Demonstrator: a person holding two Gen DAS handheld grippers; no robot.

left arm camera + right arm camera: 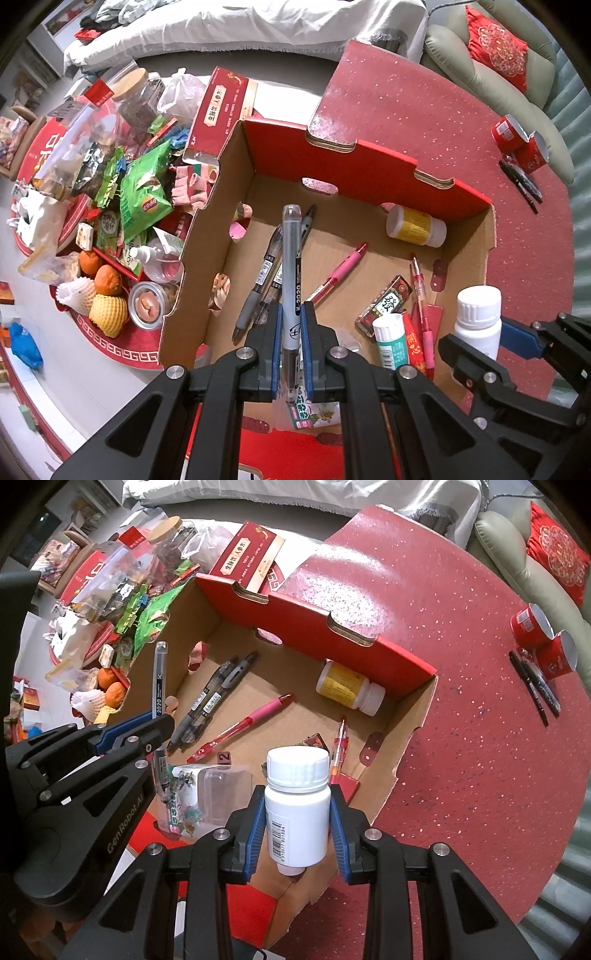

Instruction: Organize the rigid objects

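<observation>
- Grey capped pen [291,273] — upright, pinched in the left claw [291,345] above the box [369,162].
- White bottle [297,805] — cap up, gripped by the right claw [297,830].

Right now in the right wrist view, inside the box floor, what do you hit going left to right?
Two grey pens → pink pen → red pen → yellow-label bottle. The held white bottle overlaps the near part of the cardboard box, so I left it out.
</observation>
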